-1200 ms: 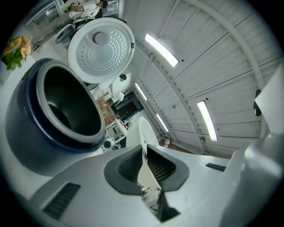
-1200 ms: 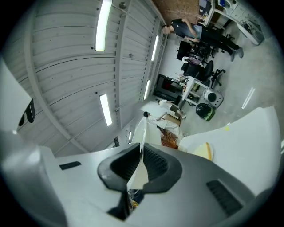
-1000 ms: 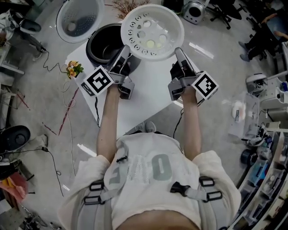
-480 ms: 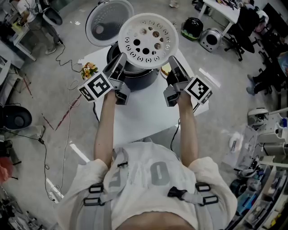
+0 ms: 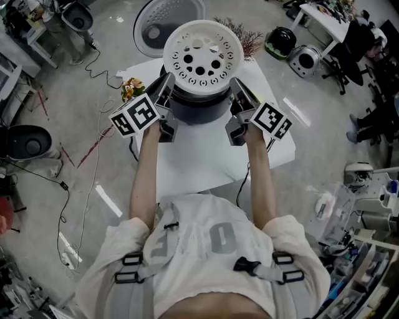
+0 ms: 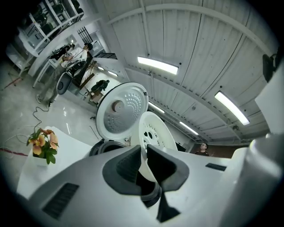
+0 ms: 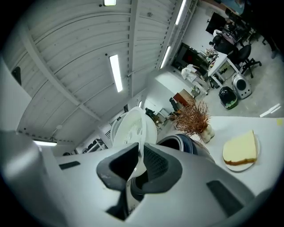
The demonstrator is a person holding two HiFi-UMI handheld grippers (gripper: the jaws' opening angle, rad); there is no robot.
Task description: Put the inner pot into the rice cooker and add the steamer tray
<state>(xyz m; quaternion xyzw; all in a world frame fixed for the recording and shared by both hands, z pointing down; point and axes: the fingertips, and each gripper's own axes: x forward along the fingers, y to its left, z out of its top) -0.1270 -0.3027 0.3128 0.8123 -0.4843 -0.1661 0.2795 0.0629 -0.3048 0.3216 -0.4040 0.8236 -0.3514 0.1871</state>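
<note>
Now the white bench [image 5: 206, 159] carries the dark rice cooker [image 5: 193, 107], with its lid [image 5: 167, 19] open at the far side. Over its mouth sits the white steamer tray [image 5: 202, 56]. The left hand-held gripper [image 5: 168, 81] pinches the tray's left rim, and the right hand-held gripper [image 5: 237, 84] pinches its right rim.

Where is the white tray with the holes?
In the head view the steamer tray is at top centre, over the open rice cooker, held between the left gripper on its left edge and the right gripper on its right.
</note>
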